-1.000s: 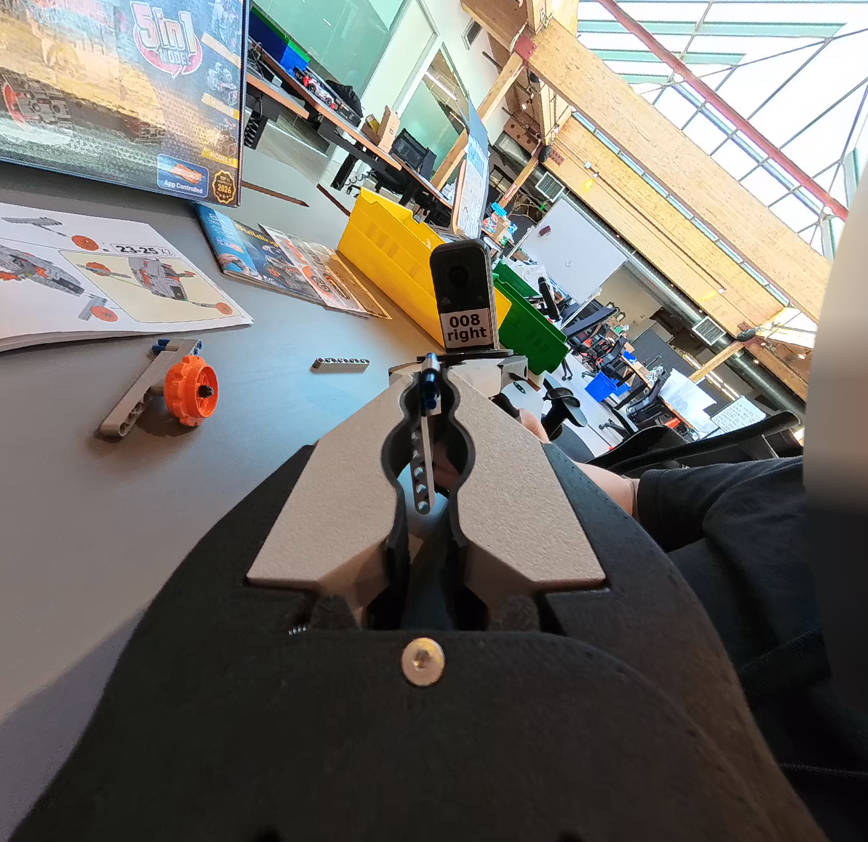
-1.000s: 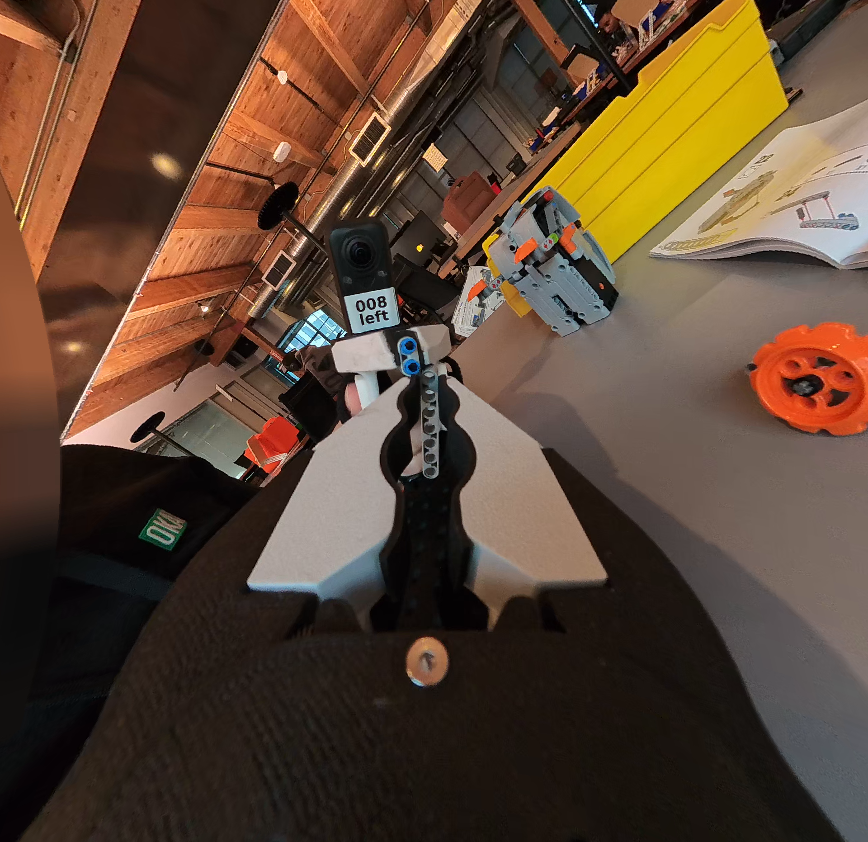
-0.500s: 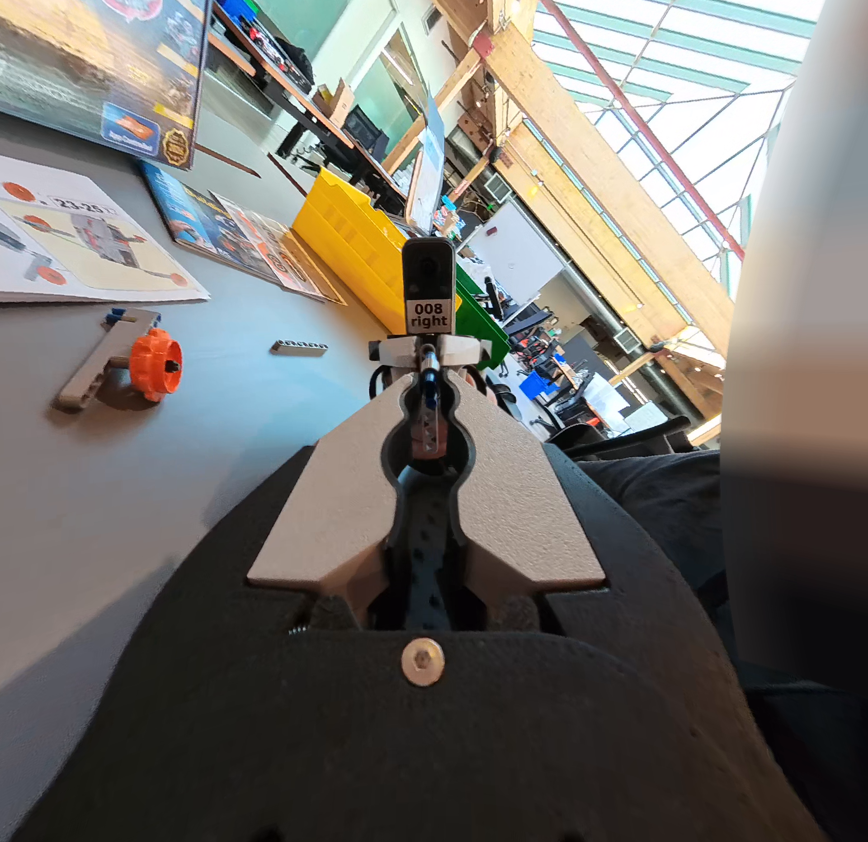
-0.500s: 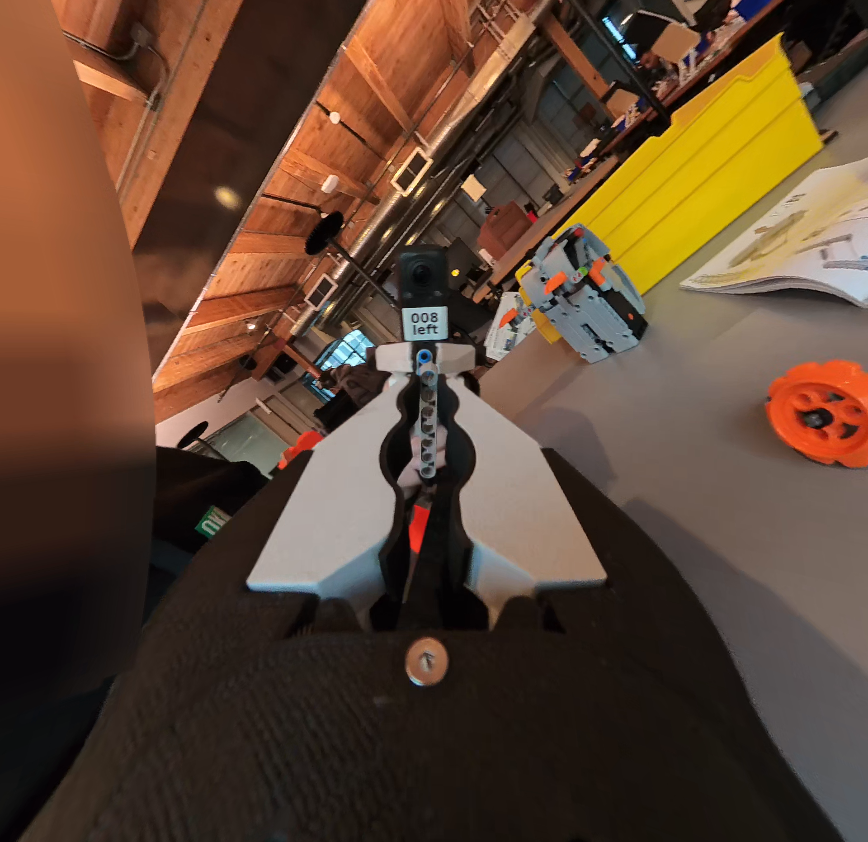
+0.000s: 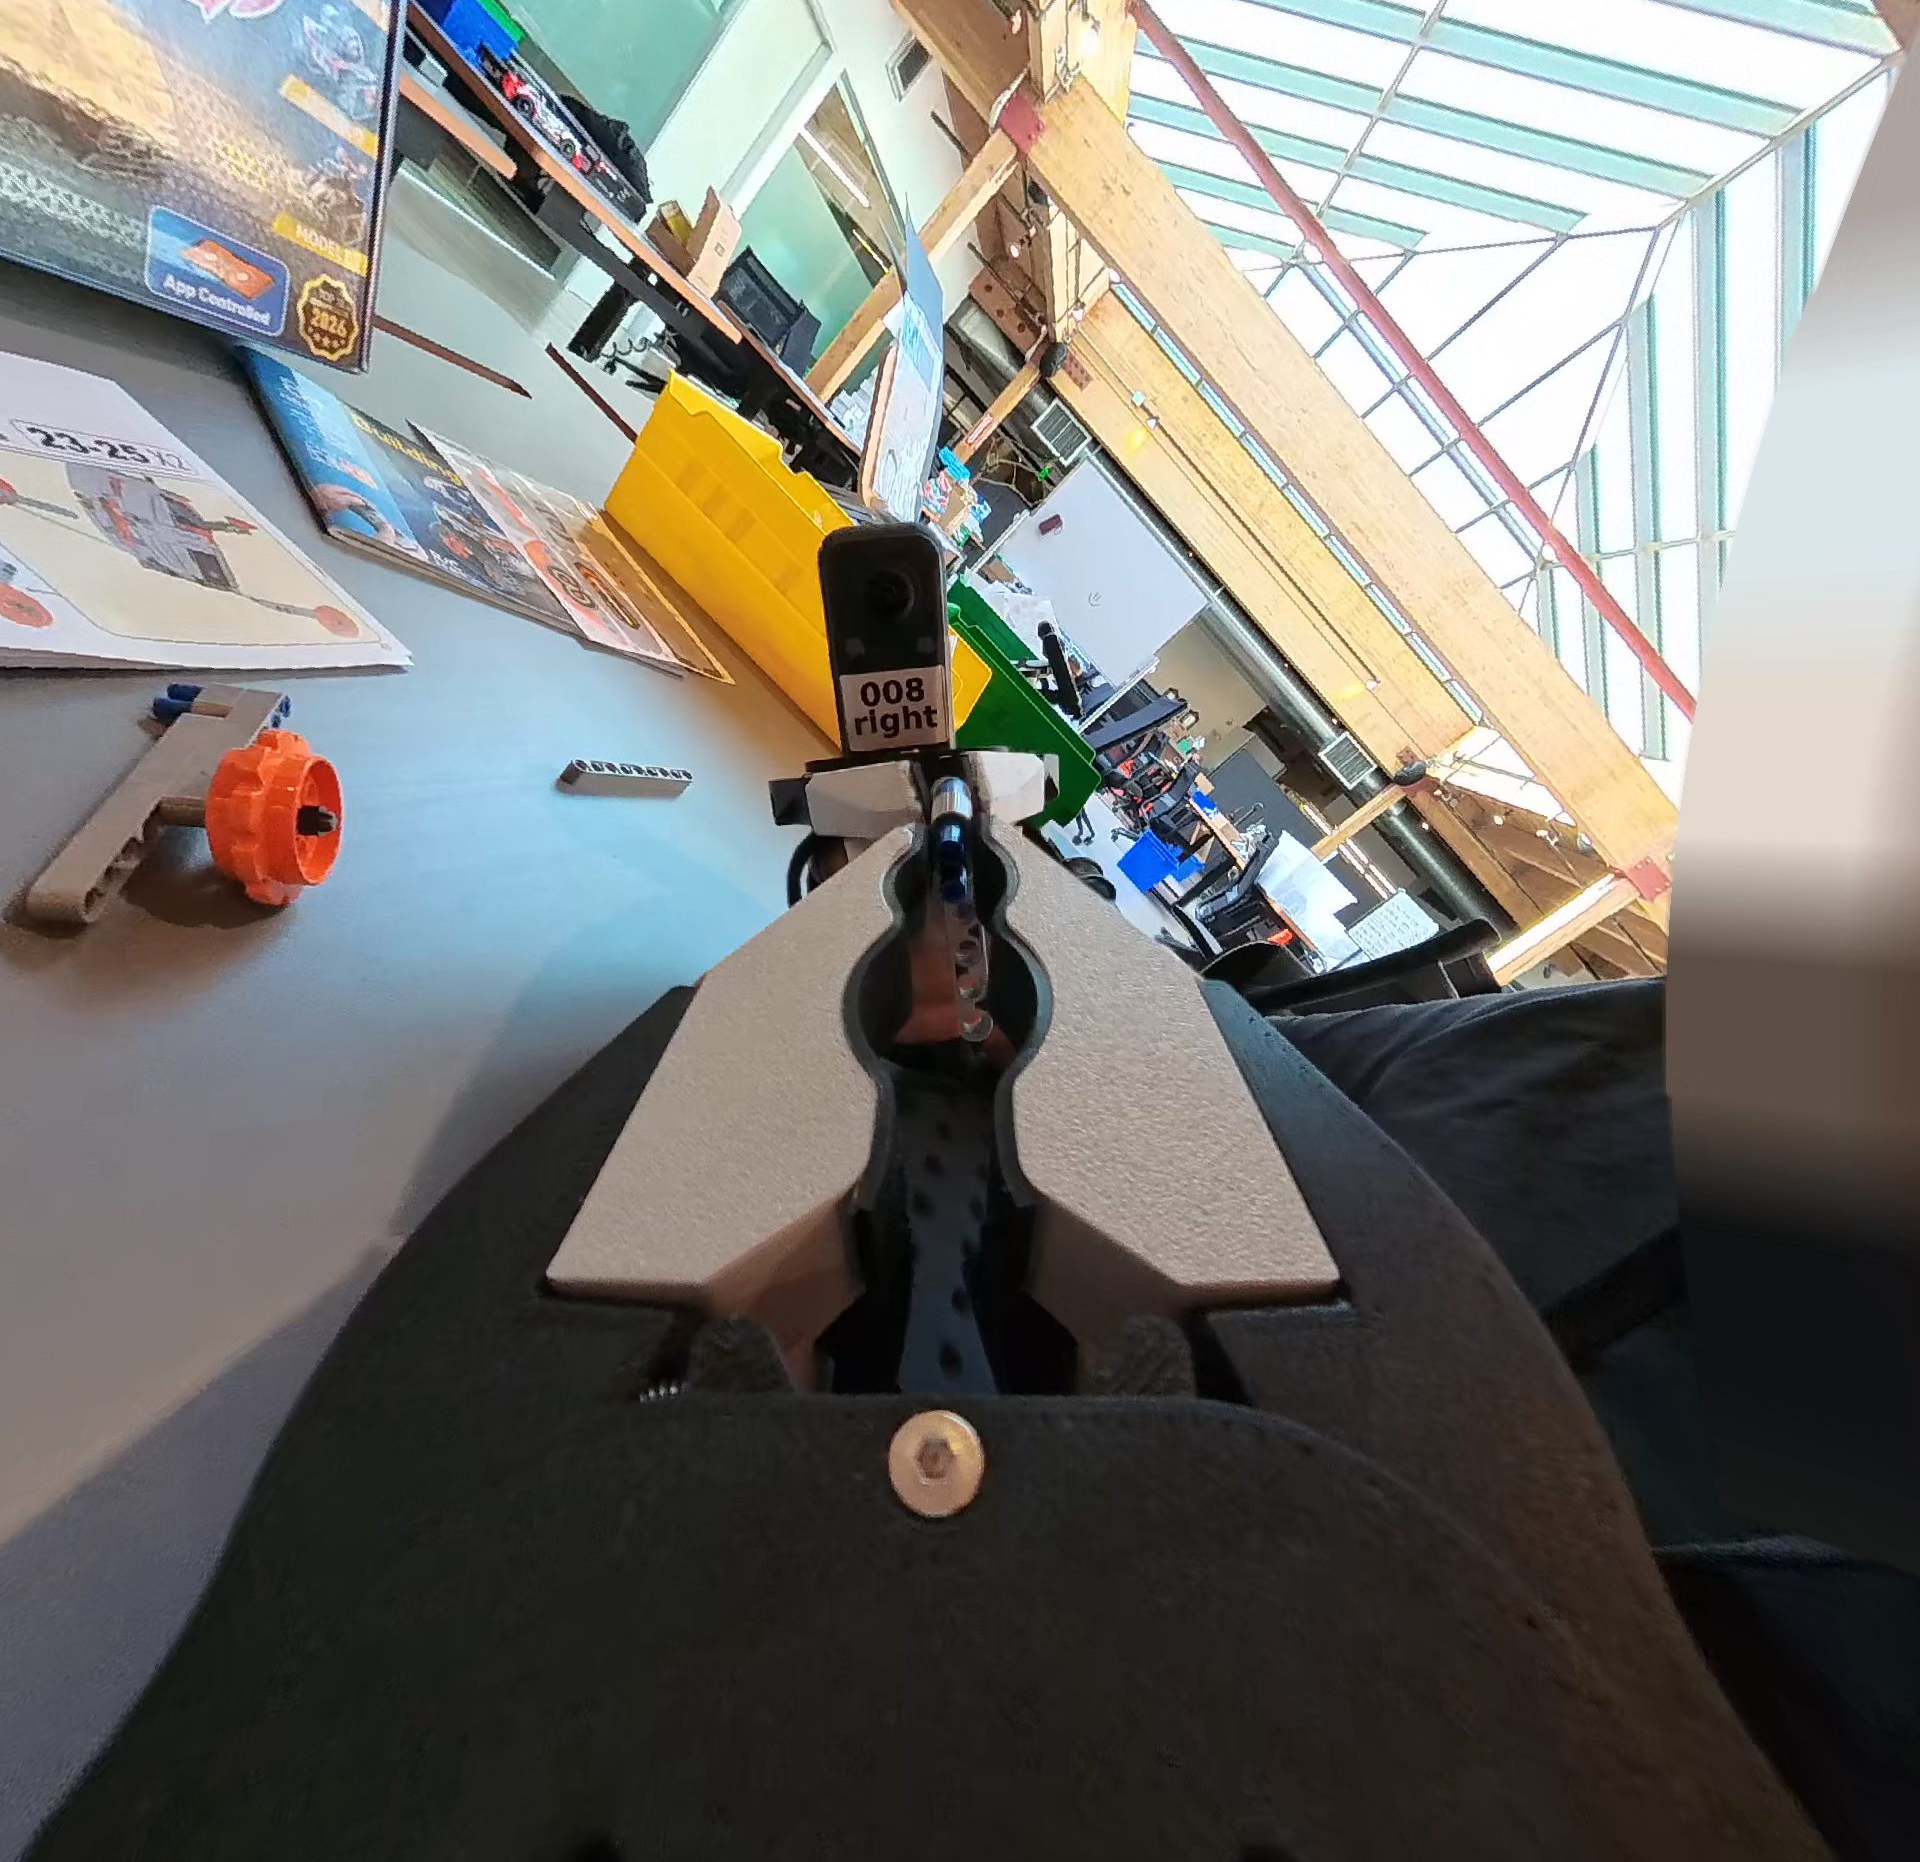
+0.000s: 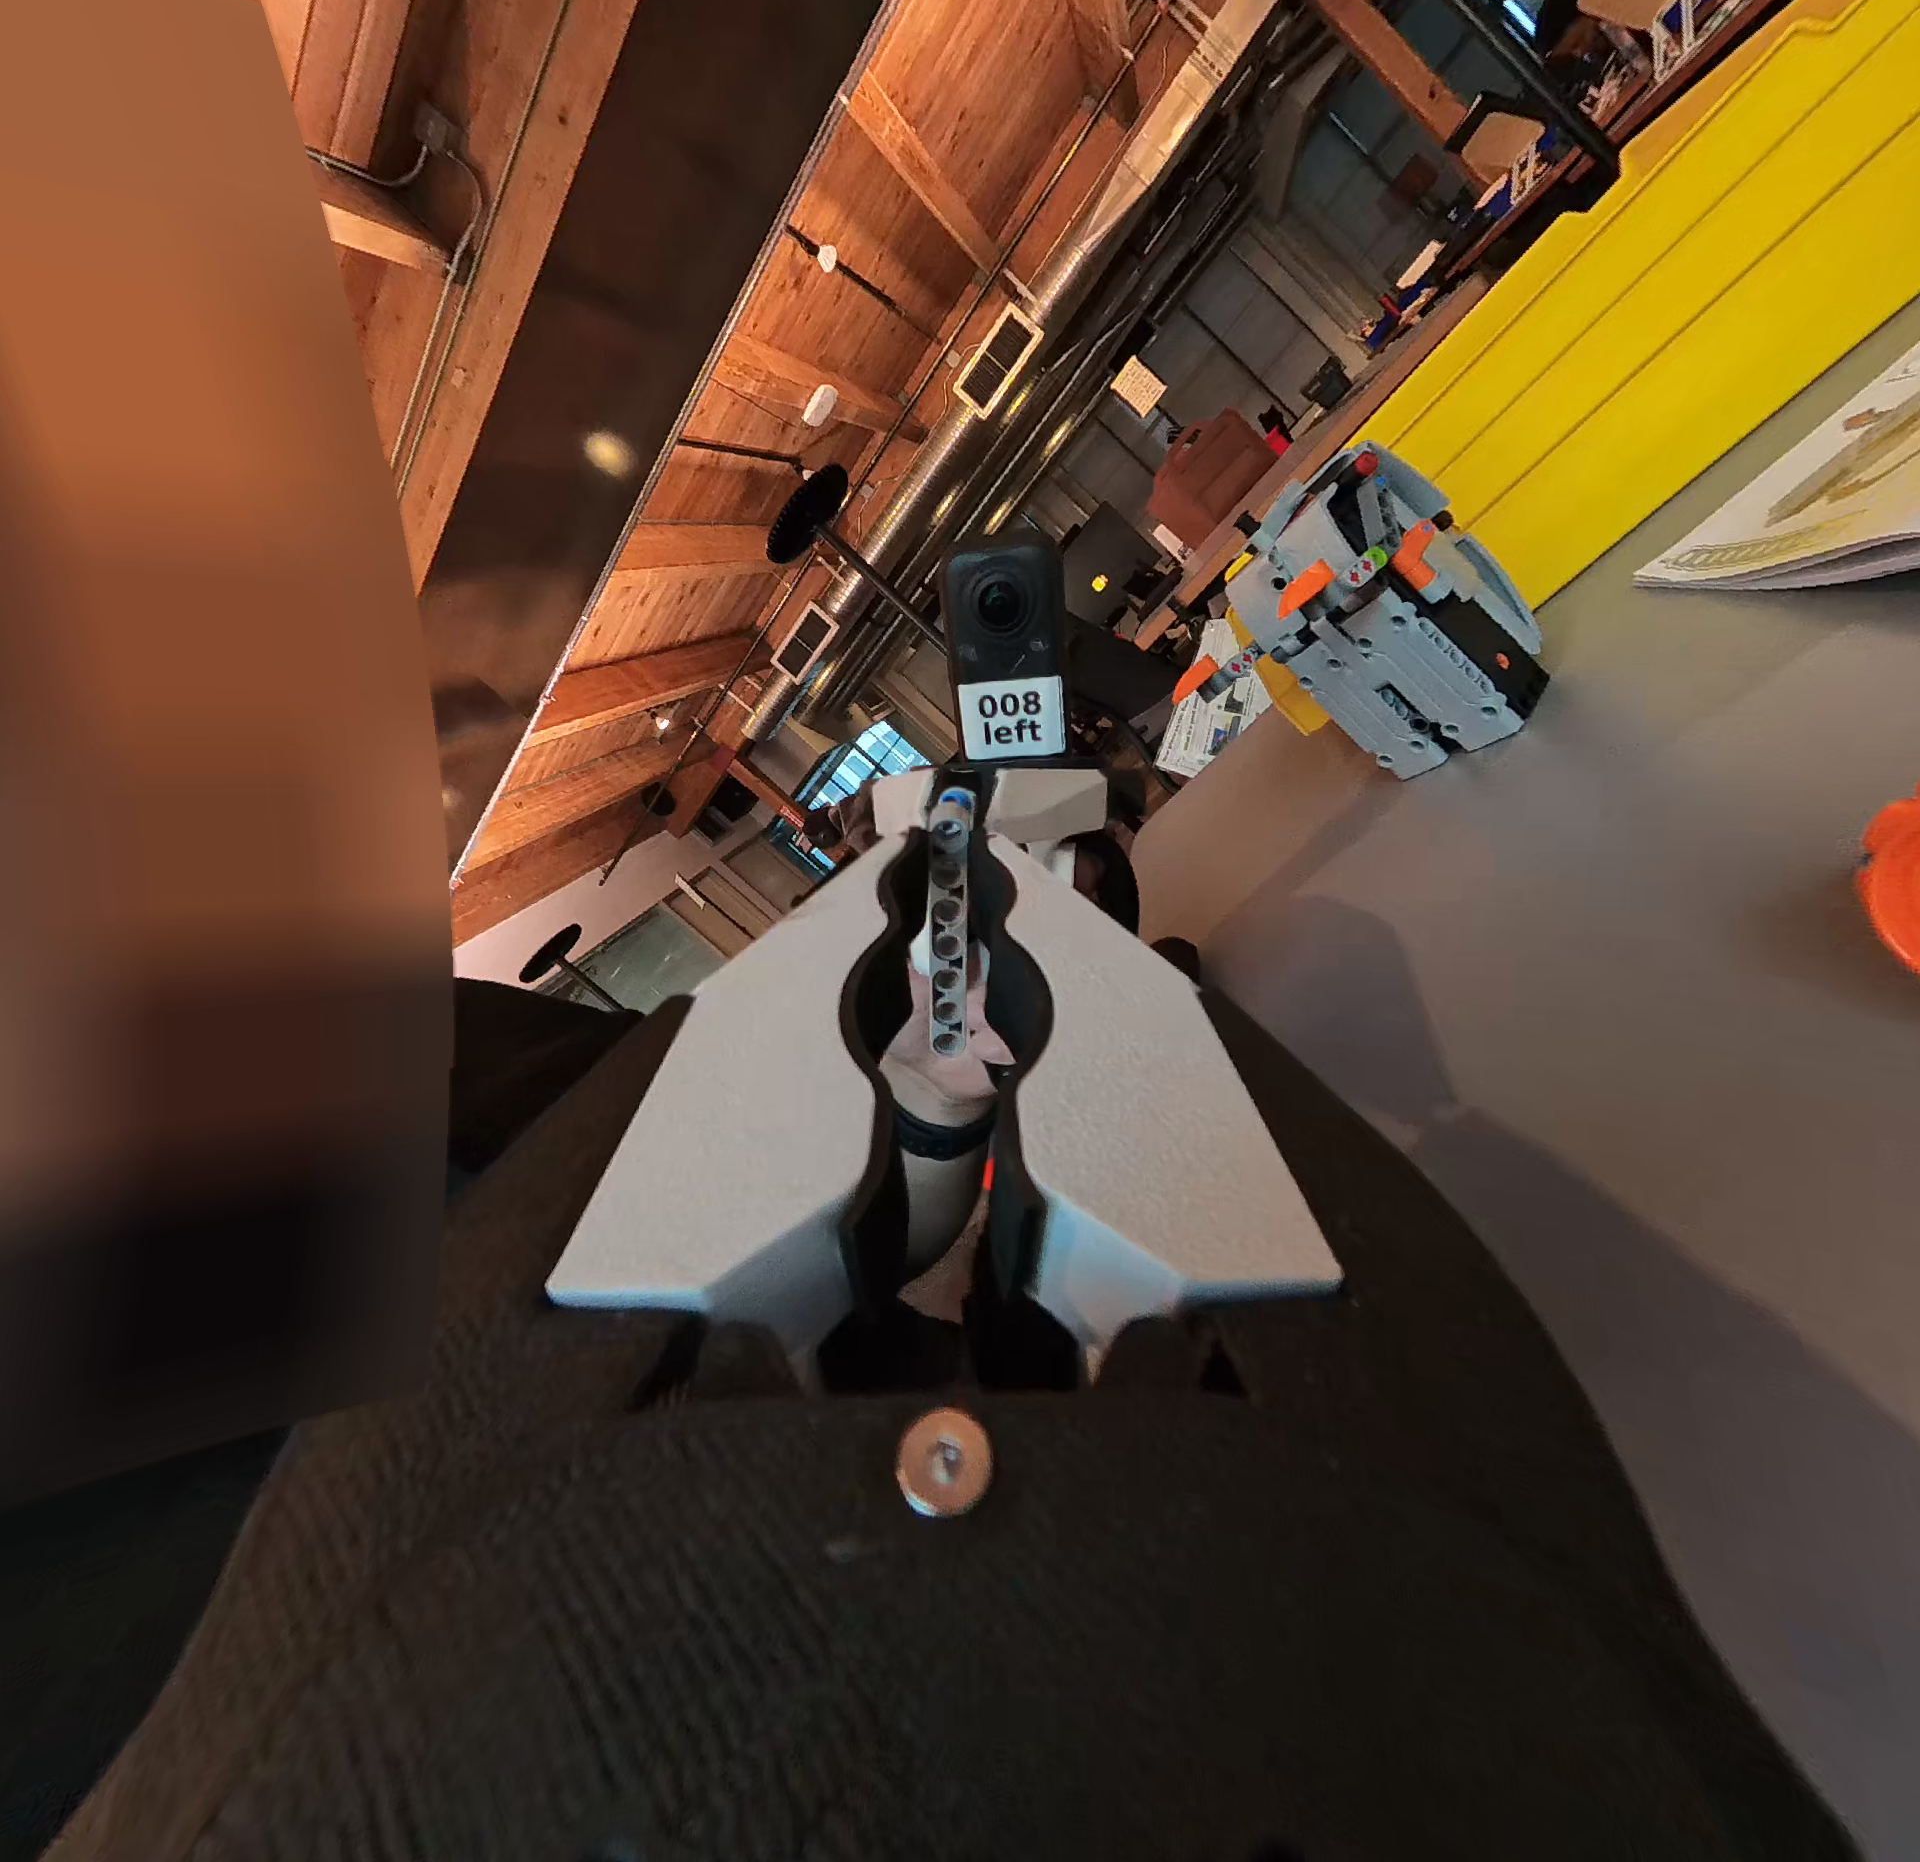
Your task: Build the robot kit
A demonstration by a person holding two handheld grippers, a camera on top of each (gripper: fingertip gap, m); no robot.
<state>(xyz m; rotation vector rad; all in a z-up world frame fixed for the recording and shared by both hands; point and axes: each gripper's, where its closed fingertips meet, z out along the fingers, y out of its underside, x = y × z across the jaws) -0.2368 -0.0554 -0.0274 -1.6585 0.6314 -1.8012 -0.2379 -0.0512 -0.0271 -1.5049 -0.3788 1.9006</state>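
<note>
Grey beam (image 6: 948, 945) (both grippers), orange wheel (image 5: 272, 815) leftward

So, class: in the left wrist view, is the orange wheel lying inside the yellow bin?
No, the orange wheel sits on the grey table, well apart from the yellow bin.

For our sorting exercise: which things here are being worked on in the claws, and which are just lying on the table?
In hand: left claw shut on the pin; right claw shut on the beam.

Lying about: wheel, loose beam, booklet, model, bin, box.
</note>
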